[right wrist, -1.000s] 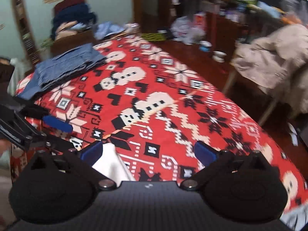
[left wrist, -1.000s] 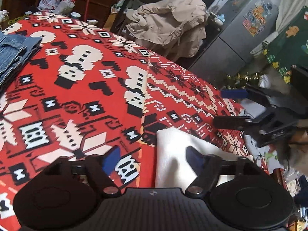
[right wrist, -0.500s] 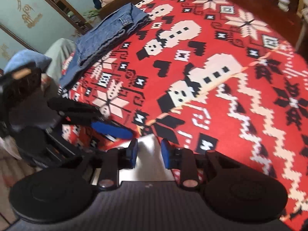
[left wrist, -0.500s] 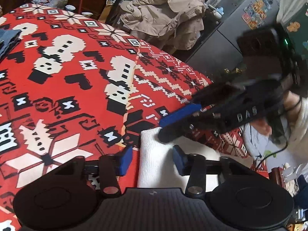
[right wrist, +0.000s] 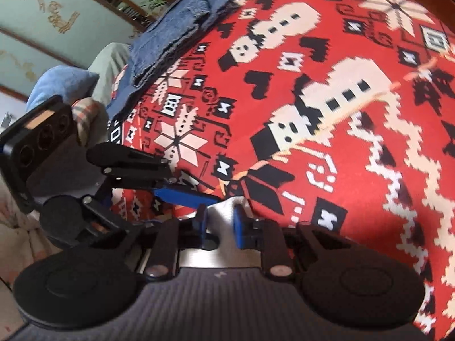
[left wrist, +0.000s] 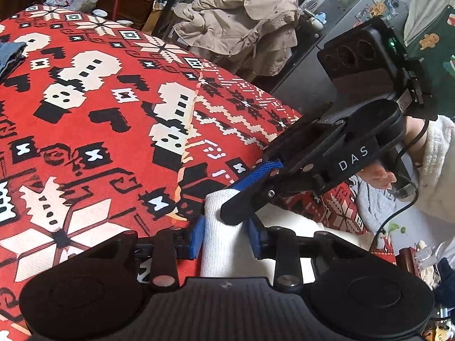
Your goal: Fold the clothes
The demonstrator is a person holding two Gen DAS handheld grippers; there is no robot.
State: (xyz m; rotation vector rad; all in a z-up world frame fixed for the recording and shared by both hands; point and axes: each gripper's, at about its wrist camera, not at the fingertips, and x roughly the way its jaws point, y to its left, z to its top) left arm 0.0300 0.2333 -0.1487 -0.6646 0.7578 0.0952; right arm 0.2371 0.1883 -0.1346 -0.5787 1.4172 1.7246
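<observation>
White garment (left wrist: 227, 244) lies at the near edge of the worktop (left wrist: 85, 147). Left tool (left wrist: 227, 236) is closing, pads against its folded corner; right tool (right wrist: 219, 223) is closing on the same corner. Get both grips firm before you lift. No containers in view; folded jeans (right wrist: 176, 39) sit at the far-left edge.

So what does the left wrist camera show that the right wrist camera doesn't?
Only the left wrist view shows the beige jacket on a chair, the grey fridge and a white fleece sleeve. Only the right wrist view shows the whole folded jeans and the pale green wall. Both show the red patterned blanket and both grippers closing on the white garment: left gripper, right gripper.
</observation>
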